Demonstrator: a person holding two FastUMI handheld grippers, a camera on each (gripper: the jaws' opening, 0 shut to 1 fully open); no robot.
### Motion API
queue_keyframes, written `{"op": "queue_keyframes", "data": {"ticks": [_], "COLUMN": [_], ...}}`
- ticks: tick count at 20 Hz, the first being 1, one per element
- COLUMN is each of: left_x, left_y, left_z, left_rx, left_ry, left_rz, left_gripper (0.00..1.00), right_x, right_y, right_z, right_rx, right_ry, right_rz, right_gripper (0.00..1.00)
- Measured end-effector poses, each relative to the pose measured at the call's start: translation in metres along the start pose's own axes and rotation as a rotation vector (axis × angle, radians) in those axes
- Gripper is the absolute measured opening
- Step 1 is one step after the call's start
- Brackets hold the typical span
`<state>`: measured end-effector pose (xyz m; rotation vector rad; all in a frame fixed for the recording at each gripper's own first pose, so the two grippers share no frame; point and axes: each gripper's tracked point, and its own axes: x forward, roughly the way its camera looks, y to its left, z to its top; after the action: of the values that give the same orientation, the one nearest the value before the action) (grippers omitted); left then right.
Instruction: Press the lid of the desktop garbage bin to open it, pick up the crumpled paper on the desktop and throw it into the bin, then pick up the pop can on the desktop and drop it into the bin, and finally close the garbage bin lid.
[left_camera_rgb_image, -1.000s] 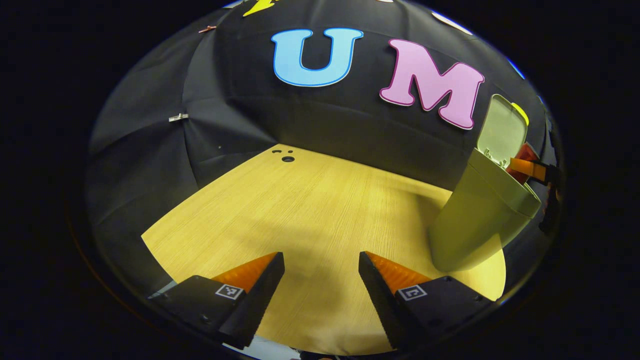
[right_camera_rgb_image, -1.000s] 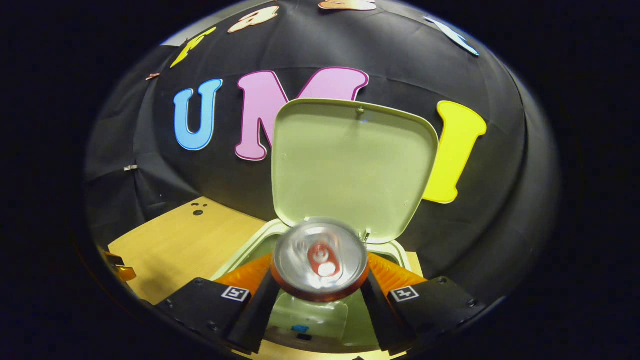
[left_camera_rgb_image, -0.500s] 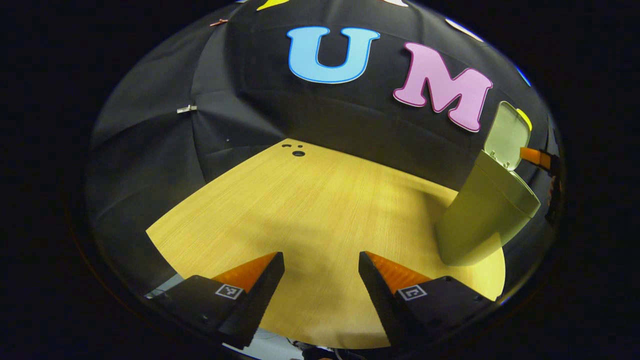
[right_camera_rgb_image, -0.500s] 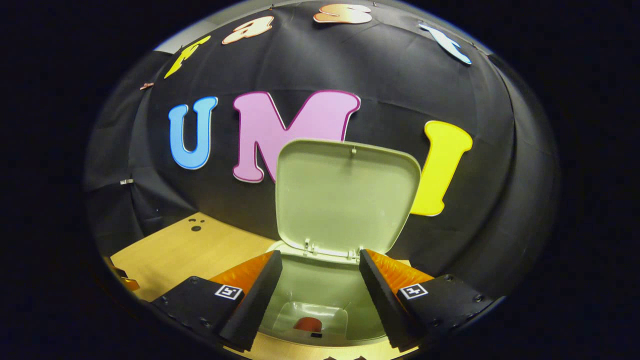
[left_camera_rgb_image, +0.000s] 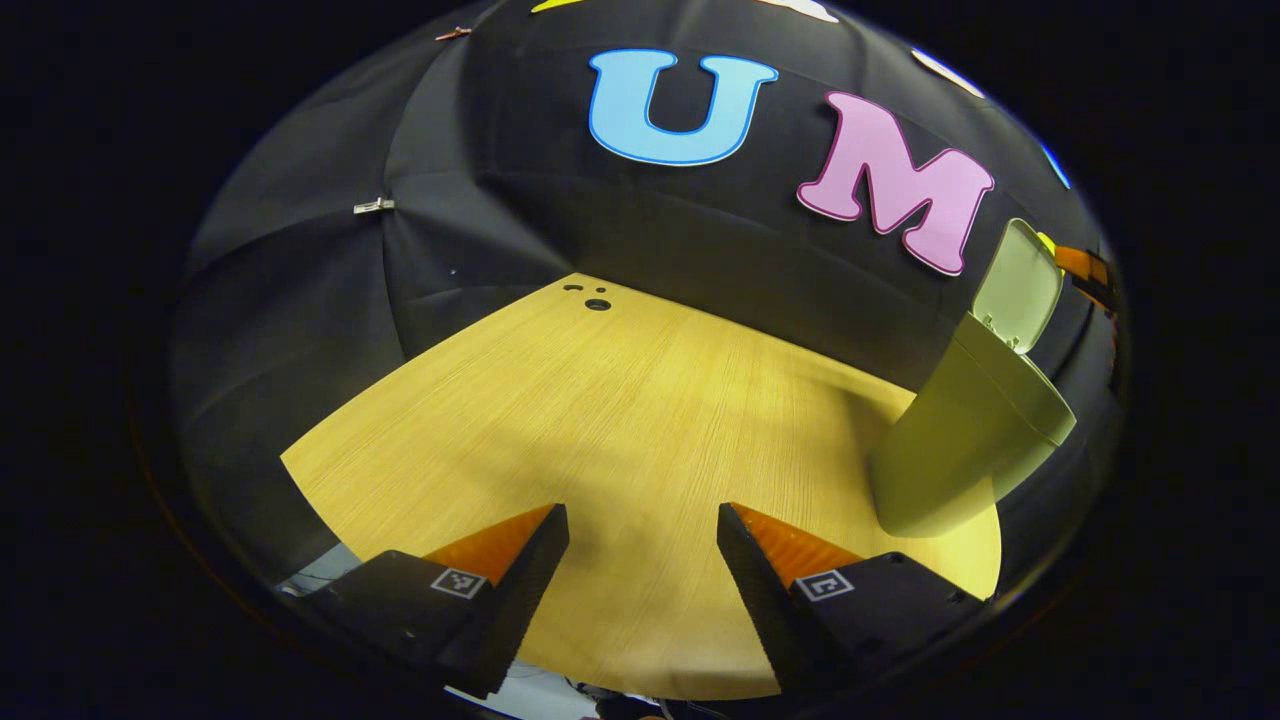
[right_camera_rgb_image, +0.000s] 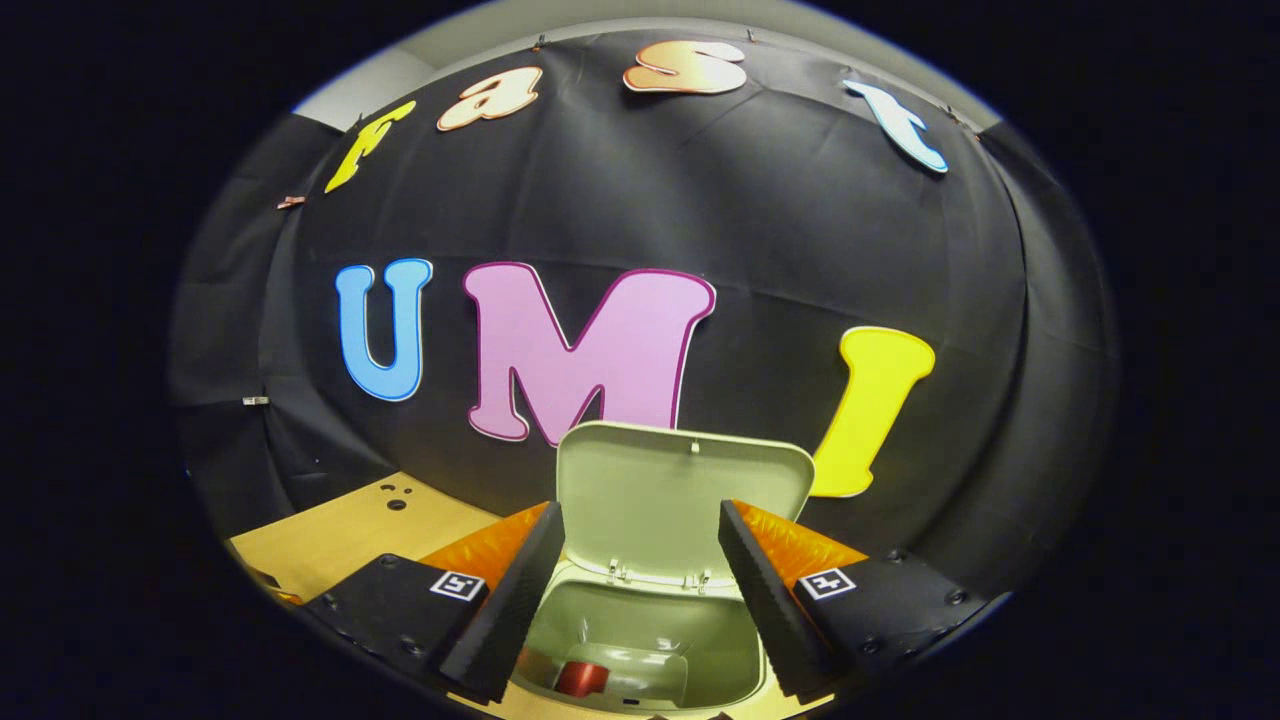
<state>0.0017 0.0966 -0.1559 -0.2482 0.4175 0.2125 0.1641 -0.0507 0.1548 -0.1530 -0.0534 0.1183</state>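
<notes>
1. Left gripper view: the left gripper (left_camera_rgb_image: 642, 560) hangs low over the wooden table (left_camera_rgb_image: 620, 420), its two fingers spread apart with nothing between them.
2. In the same view the pale green bin (left_camera_rgb_image: 965, 430) stands on the table at the far right, near the black cloth wall (left_camera_rgb_image: 300, 260). Its lid (left_camera_rgb_image: 1018, 285) is tipped up and open.
3. A small part of the right gripper (left_camera_rgb_image: 1085, 268) shows just past the lid at the right edge, above the bin.
4. Right gripper view: the right gripper (right_camera_rgb_image: 640, 590) is above the open bin (right_camera_rgb_image: 645, 650), looking down into it. Its fingers are spread and pinch nothing.
5. The lid (right_camera_rgb_image: 685, 500) stands upright behind the opening, between the fingers.
6. The red can (right_camera_rgb_image: 582, 678) lies at the bottom of the bin. I cannot tell whether the crumpled paper is in there.
7. A strip of table (right_camera_rgb_image: 350, 535) shows at the left.
</notes>
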Motion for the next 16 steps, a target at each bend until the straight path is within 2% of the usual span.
{"op": "queue_keyframes", "data": {"ticks": [9,16], "left_x": [0.009,0.014], "left_y": [0.019,0.038], "left_z": [0.002,-0.005], "left_rx": [-0.023,-0.061], "left_ry": [0.003,0.013], "left_rz": [0.037,0.099], "left_gripper": [0.96,0.96], "right_x": [0.032,0.082], "right_y": [-0.008,-0.030], "right_z": [0.051,0.056], "right_rx": [0.014,0.039], "right_ry": [-0.068,-0.045], "right_rz": [-0.023,-0.071], "right_gripper": [0.97,0.97]}}
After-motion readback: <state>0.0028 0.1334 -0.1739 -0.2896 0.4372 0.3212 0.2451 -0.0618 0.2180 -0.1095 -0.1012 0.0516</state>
